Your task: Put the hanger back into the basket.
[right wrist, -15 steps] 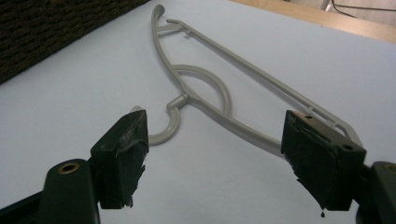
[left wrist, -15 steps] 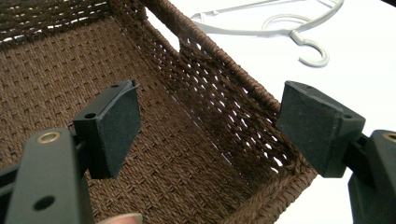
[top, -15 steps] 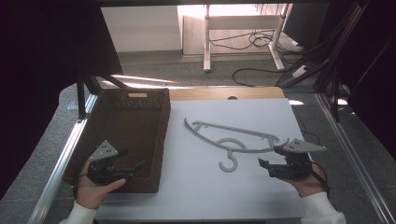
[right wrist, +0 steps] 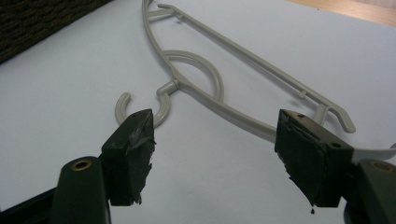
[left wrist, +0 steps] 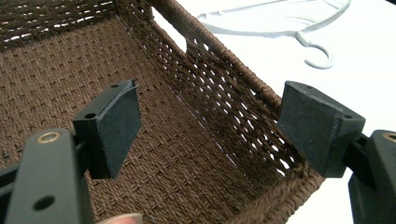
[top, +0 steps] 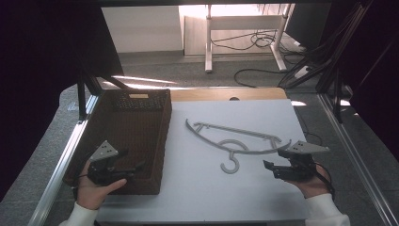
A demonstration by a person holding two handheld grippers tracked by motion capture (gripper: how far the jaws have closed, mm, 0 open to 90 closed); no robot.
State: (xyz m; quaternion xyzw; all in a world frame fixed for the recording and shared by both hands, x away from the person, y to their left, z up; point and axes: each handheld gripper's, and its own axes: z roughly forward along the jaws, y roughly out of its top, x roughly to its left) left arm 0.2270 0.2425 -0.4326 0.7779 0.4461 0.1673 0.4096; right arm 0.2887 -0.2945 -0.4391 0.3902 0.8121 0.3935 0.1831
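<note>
While both tongs wide and empty — grey hanger (top: 234, 144) just beyond right tongs (top: 273, 165), left tongs (top: 136, 165) over basket (top: 136, 101).

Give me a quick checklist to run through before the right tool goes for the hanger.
1. Right tool open, nothing between its jaws: ok.
2. Hanger lying flat on the white table, nothing on top of it: ok.
3. Right tool aimed at the hanger: ok; in the right gripper view the hook and lower arm sit just past the jaws, not yet between them.
4. Left tool out of the way: ok; it is open over the brown basket, apart from the hanger.
5. Basket free to receive the hanger: ok; its woven floor shows nothing lying in it.
6. Hanger clear of the basket wall: ok, a gap of table shows between them.
</note>
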